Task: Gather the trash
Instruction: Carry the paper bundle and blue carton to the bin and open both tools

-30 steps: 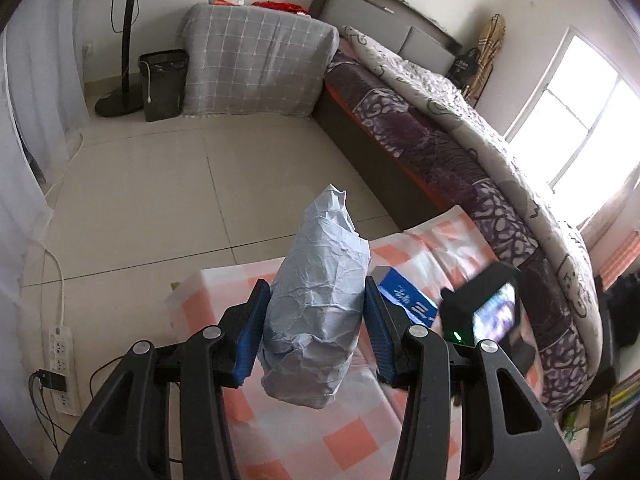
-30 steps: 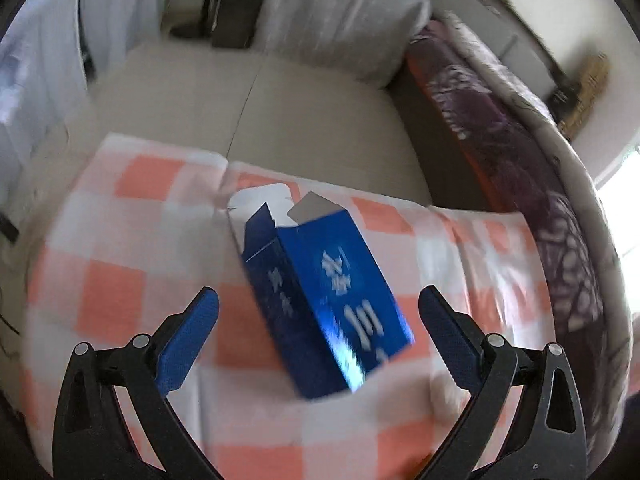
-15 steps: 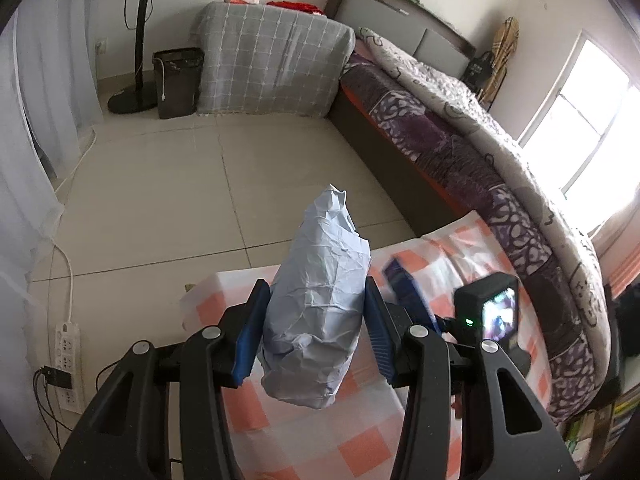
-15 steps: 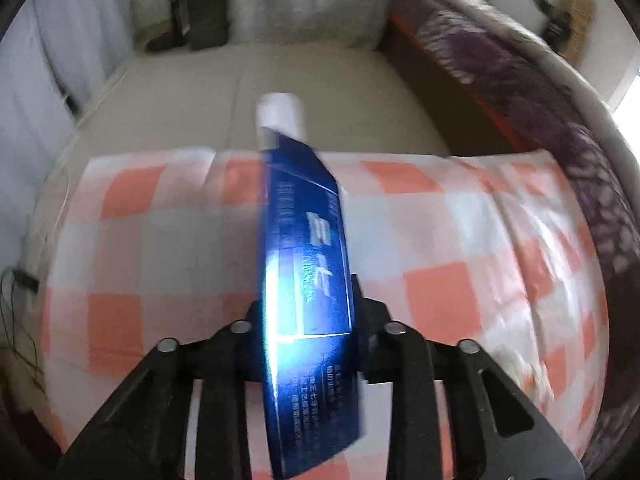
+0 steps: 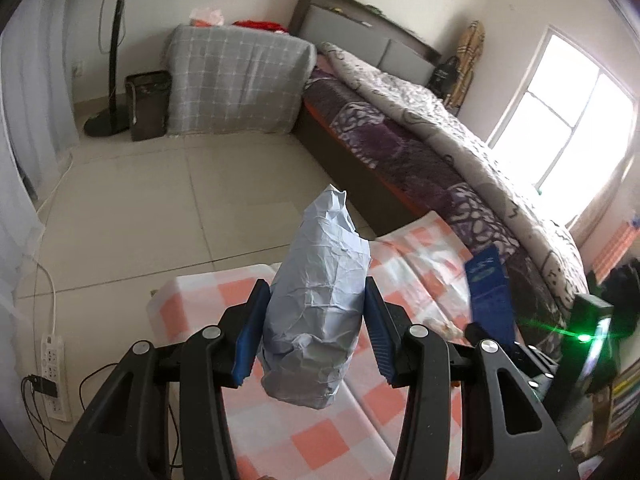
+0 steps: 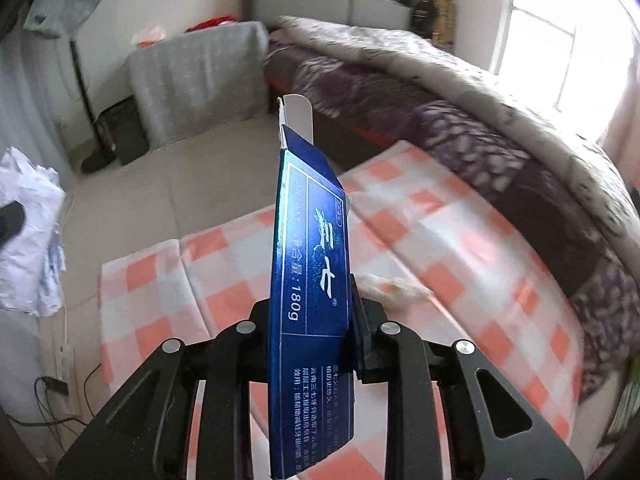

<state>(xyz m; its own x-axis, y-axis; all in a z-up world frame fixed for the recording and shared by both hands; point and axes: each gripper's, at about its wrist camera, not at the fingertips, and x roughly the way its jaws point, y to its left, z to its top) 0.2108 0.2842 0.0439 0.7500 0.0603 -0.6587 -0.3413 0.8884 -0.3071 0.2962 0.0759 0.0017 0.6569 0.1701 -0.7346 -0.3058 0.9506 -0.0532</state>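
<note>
My left gripper is shut on a crumpled pale blue paper wad and holds it above the orange-and-white checked table. My right gripper is shut on a flattened blue carton with white print, held upright above the same table. The carton also shows at the right of the left wrist view, and the paper wad at the left edge of the right wrist view. A small crumpled tissue scrap lies on the cloth past the carton.
A dark waste bin stands on the tiled floor by a fan stand and a grey-covered cabinet. A bed runs along the table's far right. A power strip and cables lie on the floor, left.
My right gripper has closed on the blue carton and lifted it upright off the table. My left gripper, still holding the paper wad, has risen and tilted up toward the room.
</note>
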